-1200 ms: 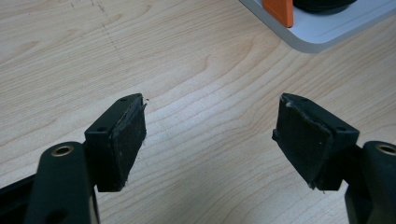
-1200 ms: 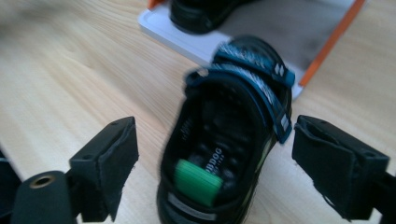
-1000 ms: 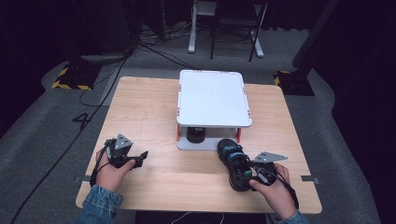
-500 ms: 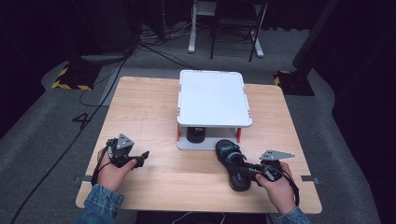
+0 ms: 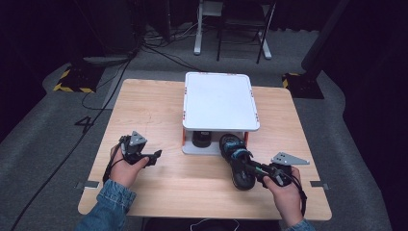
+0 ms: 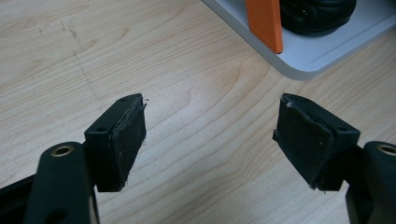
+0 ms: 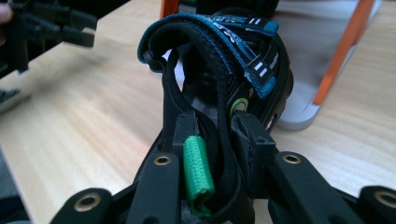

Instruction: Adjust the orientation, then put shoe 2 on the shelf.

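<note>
Right gripper (image 5: 254,169): jaws just closed, clamped on the heel of the black sandal with blue straps (image 5: 235,158).
Left gripper (image 5: 155,156): jaws wide, holding nothing, over the wooden table (image 5: 154,110).

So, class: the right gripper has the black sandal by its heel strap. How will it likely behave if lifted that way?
The sandal will probably sag toe-down, since the right gripper pinches only the thin heel strap. The webbing looks soft, so it may twist or swing. The thick sole suggests some weight, though the textured strap seems unlikely to slip.
</note>
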Demonstrator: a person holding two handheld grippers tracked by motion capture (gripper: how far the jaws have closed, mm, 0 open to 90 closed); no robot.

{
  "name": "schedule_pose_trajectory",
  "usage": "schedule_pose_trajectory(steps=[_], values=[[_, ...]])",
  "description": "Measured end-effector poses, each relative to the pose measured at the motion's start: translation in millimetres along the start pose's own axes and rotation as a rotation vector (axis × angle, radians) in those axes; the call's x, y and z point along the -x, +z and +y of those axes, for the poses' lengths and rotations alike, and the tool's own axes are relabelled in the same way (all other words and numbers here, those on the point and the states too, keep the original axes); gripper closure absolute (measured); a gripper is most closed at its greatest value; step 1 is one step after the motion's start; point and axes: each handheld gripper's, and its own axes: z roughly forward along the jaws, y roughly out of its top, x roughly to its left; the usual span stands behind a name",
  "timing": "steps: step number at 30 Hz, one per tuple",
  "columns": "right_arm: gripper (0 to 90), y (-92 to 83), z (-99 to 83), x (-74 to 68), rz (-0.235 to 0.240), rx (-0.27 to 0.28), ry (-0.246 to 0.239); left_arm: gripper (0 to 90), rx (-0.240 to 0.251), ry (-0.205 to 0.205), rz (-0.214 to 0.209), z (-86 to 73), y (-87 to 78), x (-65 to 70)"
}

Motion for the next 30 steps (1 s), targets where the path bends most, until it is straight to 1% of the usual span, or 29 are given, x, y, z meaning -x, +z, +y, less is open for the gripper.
schedule_pose_trajectory(steps=[2, 3, 4, 6, 8, 9, 10, 11, 12, 16, 18, 19, 20, 21, 22, 23, 24, 25, 26, 28, 29, 30], values=[[72.2, 5.0, 4.7, 0.3, -0.018, 0.017, 0.017, 25.0, 0.002, 0.001, 0.003, 0.0, -0.5, -0.3], [72.1, 11.3, 9.0, 0.3, -0.040, 0.027, 0.029, 25.0, 0.003, -0.001, 0.003, -0.1, -1.1, -0.4], [72.1, 11.3, 9.0, 0.3, -0.040, 0.027, 0.029, 25.0, 0.003, -0.001, 0.003, 0.0, -2.0, -1.1], [72.0, 21.5, 14.0, 0.5, -0.076, 0.039, 0.039, 25.0, 0.008, -0.005, 0.010, -0.8, -3.3, -1.8], [71.7, 30.2, 17.1, 1.4, -0.103, 0.050, 0.046, 25.0, 0.007, -0.011, 0.011, -2.3, -4.7, -2.7], [71.7, 35.1, 18.6, 1.9, -0.116, 0.054, 0.057, 25.0, 0.007, -0.012, 0.013, -2.9, -5.2, -3.3], [71.6, 39.9, 19.8, 2.4, -0.126, 0.052, 0.067, 25.0, 0.004, -0.015, 0.015, -3.5, -5.9, -3.7], [71.4, 49.8, 21.3, 3.3, -0.149, 0.044, 0.080, 25.0, 0.006, -0.011, 0.017, -4.1, -6.2, -4.5], [71.4, 49.8, 21.3, 3.3, -0.149, 0.044, 0.080, 25.0, 0.008, -0.014, 0.018, -4.8, -6.7, -4.6], [71.2, 71.1, 22.4, 4.0, -0.199, 0.029, 0.102, 25.0, 0.001, -0.015, 0.019, -10.1, -11.2, -5.1], [71.0, 83.2, 23.7, 5.1, -0.214, 0.040, 0.127, 24.9, 0.005, -0.023, 0.030, -13.0, -15.0, -6.9], [70.3, 90.7, 25.6, 6.3, -0.219, 0.054, 0.149, 25.1, 0.007, -0.032, 0.038, -13.9, -17.2, -7.8], [70.3, 90.7, 25.6, 6.3, -0.219, 0.054, 0.149, 25.1, 0.009, -0.033, 0.040, -14.5, -18.8, -8.7], [68.7, 94.6, 26.9, 6.8, -0.220, 0.059, 0.155, 25.1, 0.010, -0.033, 0.044, -15.1, -20.2, -9.2], [65.3, 99.0, 28.5, 6.6, -0.222, 0.069, 0.169, 25.1, 0.009, -0.032, 0.046, -15.6, -20.7, -9.4], [63.0, 100.8, 29.5, 6.1, -0.214, 0.080, 0.176, 25.0, 0.011, -0.037, 0.049, -16.5, -21.2, -9.1], [57.5, 102.9, 31.3, 3.6, -0.201, 0.086, 0.174, 25.1, 0.006, -0.037, 0.045, -17.0, -21.6, -9.1], [51.9, 103.3, 32.3, 1.7, -0.199, 0.083, 0.163, 25.0, 0.006, -0.034, 0.046, -17.9, -21.7, -9.4], [45.9, 102.9, 33.2, -1.1, -0.188, 0.093, 0.140, 25.1, 0.006, -0.034, 0.045, -18.4, -21.8, -9.6], [37.6, 100.5, 32.9, -3.5, -0.172, 0.097, 0.093, 25.1, 0.007, -0.038, 0.051, -19.3, -22.5, -10.1], [34.3, 97.4, 32.7, -4.6, -0.144, 0.119, 0.083, 25.1, 0.008, -0.043, 0.049, -19.4, -22.9, -10.0], [32.1, 93.0, 32.6, -5.7, -0.121, 0.146, 0.066, 25.1, 0.008, -0.037, 0.050, -19.4, -23.4, -10.3]])
